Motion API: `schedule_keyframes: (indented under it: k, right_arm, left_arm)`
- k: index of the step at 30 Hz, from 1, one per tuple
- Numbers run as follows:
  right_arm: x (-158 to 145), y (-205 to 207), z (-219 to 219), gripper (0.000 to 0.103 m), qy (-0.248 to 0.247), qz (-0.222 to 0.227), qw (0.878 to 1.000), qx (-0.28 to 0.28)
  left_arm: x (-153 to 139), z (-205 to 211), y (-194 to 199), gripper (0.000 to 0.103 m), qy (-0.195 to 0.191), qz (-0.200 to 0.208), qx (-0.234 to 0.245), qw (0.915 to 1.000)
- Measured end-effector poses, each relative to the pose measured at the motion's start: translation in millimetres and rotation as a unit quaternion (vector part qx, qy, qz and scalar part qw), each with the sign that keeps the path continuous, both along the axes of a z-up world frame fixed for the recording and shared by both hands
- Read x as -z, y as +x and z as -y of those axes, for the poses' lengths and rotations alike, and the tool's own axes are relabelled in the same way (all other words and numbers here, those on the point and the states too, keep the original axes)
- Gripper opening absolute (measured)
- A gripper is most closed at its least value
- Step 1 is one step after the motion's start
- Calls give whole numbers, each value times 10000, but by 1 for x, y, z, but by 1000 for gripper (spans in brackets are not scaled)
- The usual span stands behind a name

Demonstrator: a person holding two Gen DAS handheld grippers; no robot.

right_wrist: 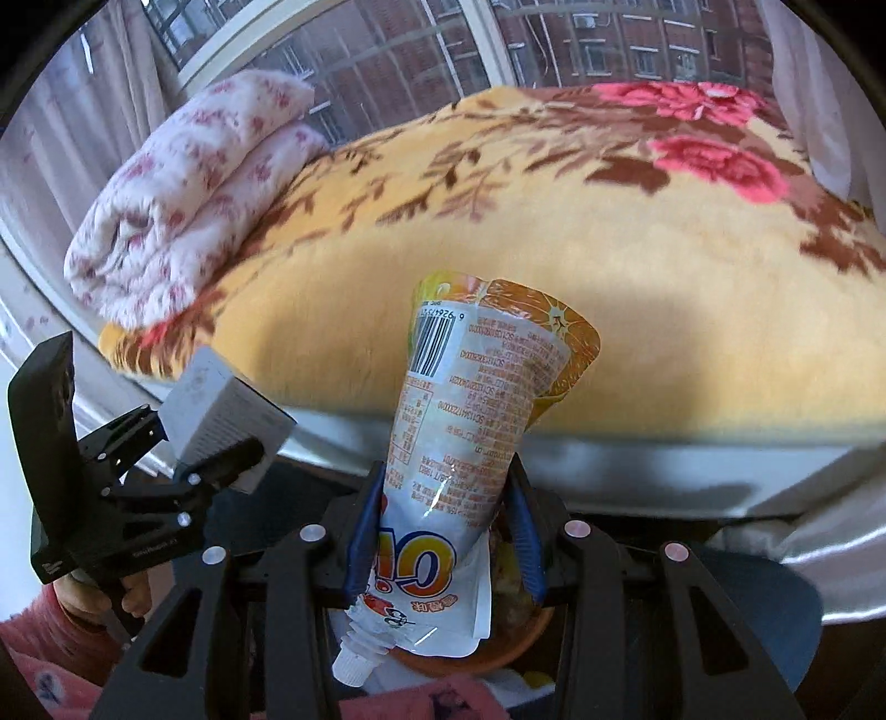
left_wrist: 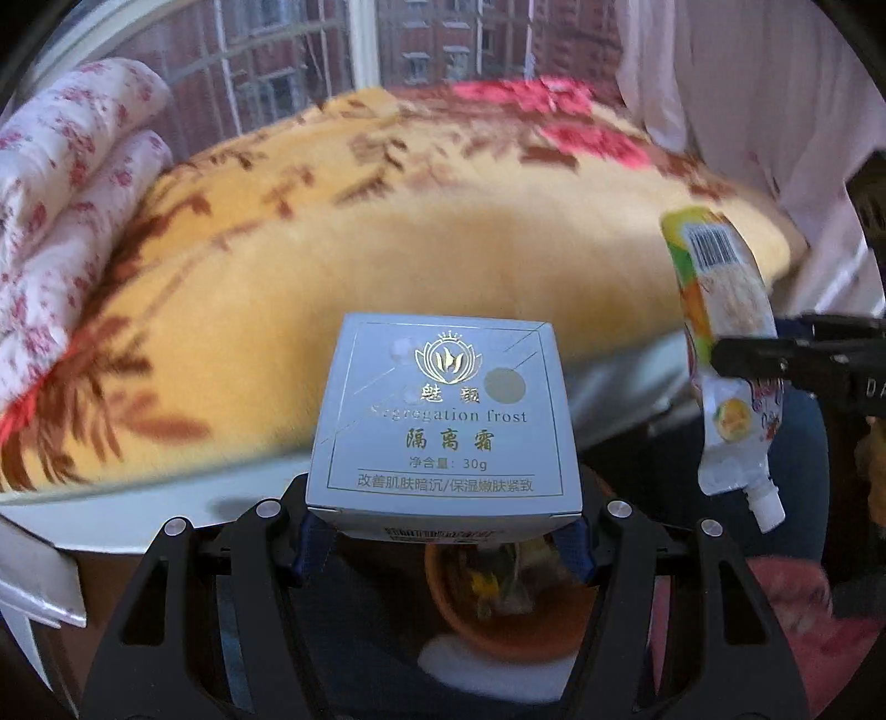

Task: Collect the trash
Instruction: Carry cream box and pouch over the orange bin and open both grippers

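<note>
My left gripper (left_wrist: 443, 531) is shut on a silver cosmetics box (left_wrist: 443, 421) with gold lettering, held above an orange bin (left_wrist: 498, 615) that holds some trash. The box also shows at the left of the right wrist view (right_wrist: 221, 410), in the left gripper (right_wrist: 216, 459). My right gripper (right_wrist: 443, 526) is shut on an orange-and-white drink pouch (right_wrist: 465, 410), spout down, above the orange bin (right_wrist: 498, 648). The pouch hangs at the right of the left wrist view (left_wrist: 725, 354), pinched by the right gripper (left_wrist: 747, 360).
A bed with a yellow floral blanket (left_wrist: 387, 232) fills the background, with a folded pink-flowered quilt (right_wrist: 183, 194) at its left end. A window with bars (right_wrist: 498, 44) is behind. The white bed edge (right_wrist: 609, 459) runs close ahead.
</note>
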State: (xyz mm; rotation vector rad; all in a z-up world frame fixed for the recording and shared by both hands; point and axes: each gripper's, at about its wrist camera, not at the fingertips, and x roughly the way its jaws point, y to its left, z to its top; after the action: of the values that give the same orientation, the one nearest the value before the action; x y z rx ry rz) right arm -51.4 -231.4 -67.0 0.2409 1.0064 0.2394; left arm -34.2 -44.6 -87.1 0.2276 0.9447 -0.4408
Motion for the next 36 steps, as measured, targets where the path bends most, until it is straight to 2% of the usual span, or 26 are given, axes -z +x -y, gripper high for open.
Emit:
schedule_keyframes:
  k: [6,12,20,24,26,28,29,33,36]
  right_arm:
    - [39,-9,-14,41,59,-425,9990,-147]
    - [70,-12,-22,41,88,-785,9967,-181]
    - [110,-5,-28,42,120,-1432,9893,-239]
    - [123,-3,-30,43,116,-1611,9864,-294]
    - [126,-2,-28,48,172,-1678,9853,-278]
    - [128,-1,-26,67,145,-1696,9851,-234]
    - [128,-1,-24,72,91,-1665,9859,-162]
    - [129,1,-18,80,114,-1689,9856,-24]
    - [133,3,-14,80,122,-1765,9842,36]
  left_arm:
    - [44,4,-13,62,143,-641,167,9977]
    - [91,9,-9,62,247,-1412,238,9894]
    - [126,21,-6,63,467,-1862,354,9808]
    - [139,20,-2,63,554,-2029,320,9771]
    - [144,20,3,64,575,-2119,271,9752]
    - [150,18,7,75,623,-2195,193,9734]
    - [151,16,9,83,627,-2207,122,9732]
    - [155,11,13,87,609,-2296,31,9714]
    - [161,15,16,87,606,-2434,2,9680]
